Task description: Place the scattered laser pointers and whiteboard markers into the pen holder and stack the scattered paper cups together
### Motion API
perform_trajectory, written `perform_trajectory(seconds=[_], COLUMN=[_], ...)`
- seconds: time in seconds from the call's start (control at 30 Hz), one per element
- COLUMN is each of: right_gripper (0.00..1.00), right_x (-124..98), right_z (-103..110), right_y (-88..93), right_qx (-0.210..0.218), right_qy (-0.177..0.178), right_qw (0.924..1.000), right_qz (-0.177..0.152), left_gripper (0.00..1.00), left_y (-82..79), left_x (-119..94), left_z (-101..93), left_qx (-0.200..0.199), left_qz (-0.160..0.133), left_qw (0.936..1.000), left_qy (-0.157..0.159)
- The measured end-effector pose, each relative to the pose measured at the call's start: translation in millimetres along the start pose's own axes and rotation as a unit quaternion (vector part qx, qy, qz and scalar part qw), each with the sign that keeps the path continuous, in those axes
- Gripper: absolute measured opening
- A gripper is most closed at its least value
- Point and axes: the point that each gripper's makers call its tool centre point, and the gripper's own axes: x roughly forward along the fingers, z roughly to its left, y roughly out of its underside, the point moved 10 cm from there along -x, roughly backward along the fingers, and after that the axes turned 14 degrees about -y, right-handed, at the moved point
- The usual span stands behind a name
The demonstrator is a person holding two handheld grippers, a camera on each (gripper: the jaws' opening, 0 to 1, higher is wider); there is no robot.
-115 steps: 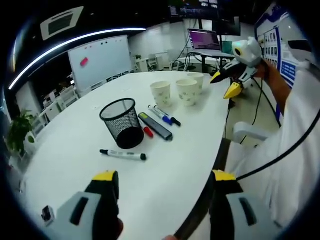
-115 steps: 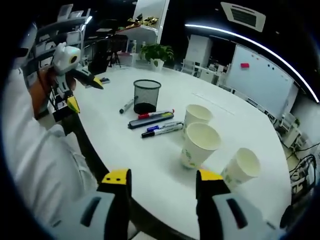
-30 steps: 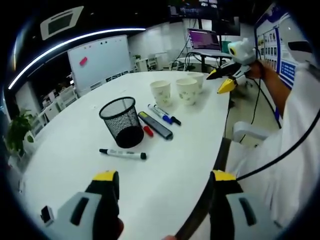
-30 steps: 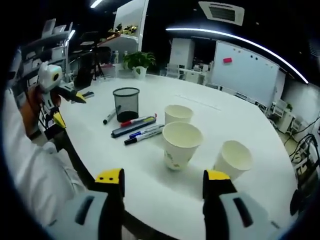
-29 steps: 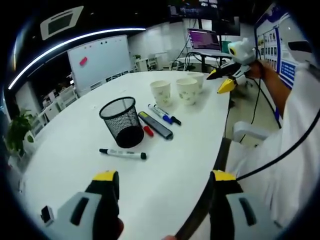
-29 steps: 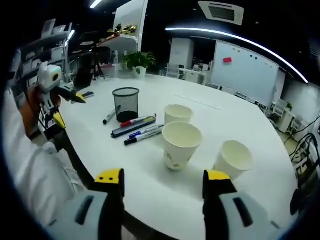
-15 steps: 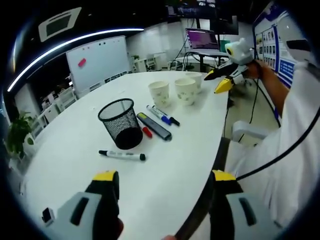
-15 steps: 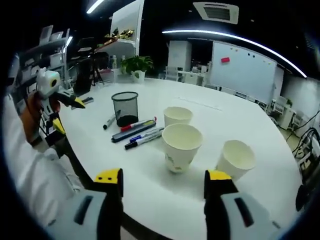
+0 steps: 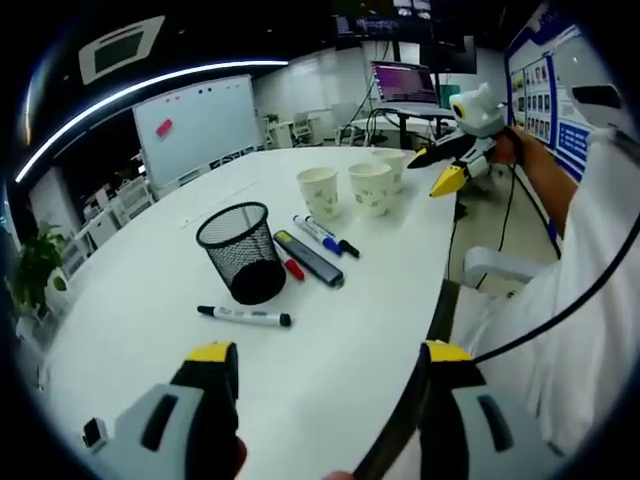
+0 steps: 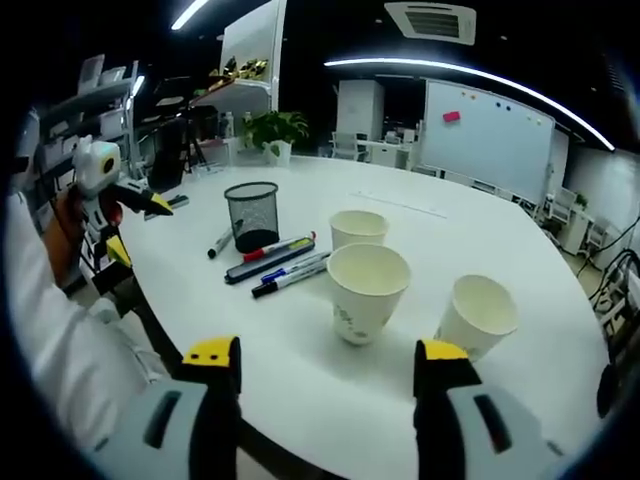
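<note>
A black mesh pen holder [image 9: 243,250] [image 10: 251,214] stands upright on the white table [image 9: 130,300]. One black-capped marker [image 9: 244,317] [image 10: 220,241] lies alone beside it. A red marker [image 9: 293,267], a dark laser pointer [image 9: 310,258] and two more markers [image 9: 325,233] lie together past the holder. Three paper cups [image 9: 320,190] [image 9: 370,186] [image 9: 393,165] stand apart, upright. In the right gripper view the middle cup [image 10: 366,292] is nearest. My left gripper [image 9: 330,352] [image 10: 142,230] hangs open over the table's edge. My right gripper [image 10: 326,352] [image 9: 430,172] is open, just short of the cups.
A whiteboard [image 9: 195,120] stands behind the table, and a potted plant [image 9: 35,265] at one end. A laptop [image 9: 405,80] sits on a far desk. A white chair [image 9: 490,265] and the person's white sleeve [image 9: 590,300] are beside the table's edge.
My right gripper has come closer to the cups, which look larger in its view. The left gripper has barely shifted. Nothing on the table has moved.
</note>
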Motion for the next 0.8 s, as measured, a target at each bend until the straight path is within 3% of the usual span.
perform_trajectory(seconds=[0.8], right_gripper=[0.68], right_x=[9.7], right_z=[-5.6], right_y=[1.1], right_qx=[0.014], right_qy=[0.006], right_qw=[0.9991], right_qz=[-0.04], left_gripper=[0.73], left_y=[1.8], left_x=[-0.2], left_z=[-2.3], left_qx=[-0.005], left_qz=[-0.009], left_qw=[0.9999], left_qy=[0.0])
